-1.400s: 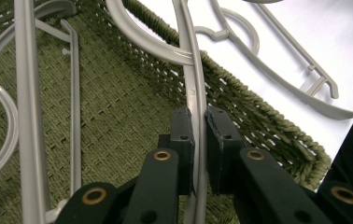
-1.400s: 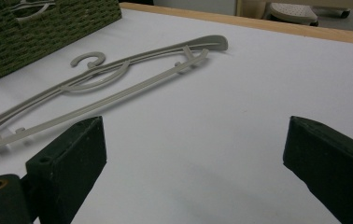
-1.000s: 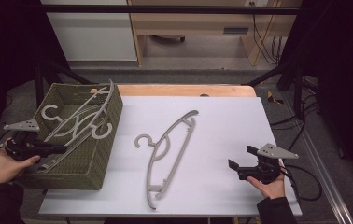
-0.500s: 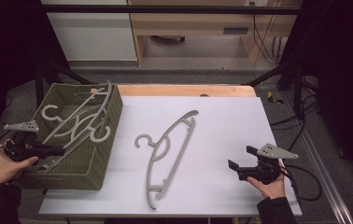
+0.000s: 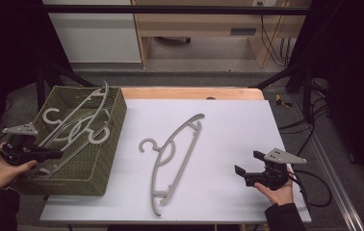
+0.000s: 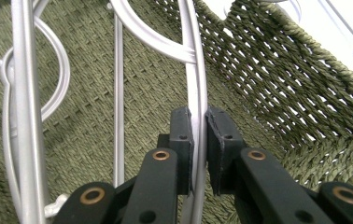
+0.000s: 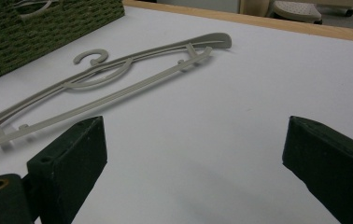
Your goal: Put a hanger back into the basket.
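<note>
Pinching slim curved hanger (image 6: 197, 84), woven basket (image 6: 277, 79)

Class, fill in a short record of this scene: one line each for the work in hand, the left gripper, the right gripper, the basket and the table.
Work in hand: taking a hanger out of a basket
Left gripper: shut on a grey hanger inside the basket
Right gripper: open, nothing between its fingers, over the table
Basket: green, woven, holds several grey hangers
Table: white top; one loose hanger lies flat mid-table
</note>
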Tool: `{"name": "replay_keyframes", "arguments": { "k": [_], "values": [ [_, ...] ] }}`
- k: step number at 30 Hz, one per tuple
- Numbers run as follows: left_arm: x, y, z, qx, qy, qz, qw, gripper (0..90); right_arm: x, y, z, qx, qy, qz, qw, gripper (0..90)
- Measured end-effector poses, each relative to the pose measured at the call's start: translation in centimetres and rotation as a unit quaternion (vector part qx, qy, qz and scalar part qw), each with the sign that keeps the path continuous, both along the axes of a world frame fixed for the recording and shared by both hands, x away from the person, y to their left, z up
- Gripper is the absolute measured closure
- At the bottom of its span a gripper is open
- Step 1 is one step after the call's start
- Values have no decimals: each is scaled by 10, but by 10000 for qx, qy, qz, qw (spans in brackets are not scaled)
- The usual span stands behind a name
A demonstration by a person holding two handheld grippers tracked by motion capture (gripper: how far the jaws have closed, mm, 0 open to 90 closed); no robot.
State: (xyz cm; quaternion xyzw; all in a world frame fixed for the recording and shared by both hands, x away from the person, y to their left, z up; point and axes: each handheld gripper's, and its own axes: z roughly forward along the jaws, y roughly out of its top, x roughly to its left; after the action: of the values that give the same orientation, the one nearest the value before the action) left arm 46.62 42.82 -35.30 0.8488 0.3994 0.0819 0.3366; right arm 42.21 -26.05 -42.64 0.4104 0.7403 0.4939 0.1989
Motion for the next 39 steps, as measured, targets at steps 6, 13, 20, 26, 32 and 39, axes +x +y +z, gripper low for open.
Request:
{"name": "replay_keyframes", "arguments": {
  "k": [6,13,20,26,32,39],
  "values": [
    [-1,-3,-4,-207,181,-303,9992,807,0,-1,0,-2,-9,0,10000,67],
    [3,-10,-9,482,303,-276,9980,801,0,-1,1,23,-11,-7,10000,67],
    [6,-18,-17,747,475,-228,9958,787,0,0,0,-1,-10,2,10000,67],
    [7,-41,-19,1276,195,-98,9916,550,0,0,0,10,-10,7,10000,68],
    [16,-65,-20,1413,-185,47,9898,420,0,0,0,-12,17,3,10000,68],
    [29,-82,-33,2090,105,371,9772,512,0,0,0,-18,-15,33,10000,68]
  ]
}}
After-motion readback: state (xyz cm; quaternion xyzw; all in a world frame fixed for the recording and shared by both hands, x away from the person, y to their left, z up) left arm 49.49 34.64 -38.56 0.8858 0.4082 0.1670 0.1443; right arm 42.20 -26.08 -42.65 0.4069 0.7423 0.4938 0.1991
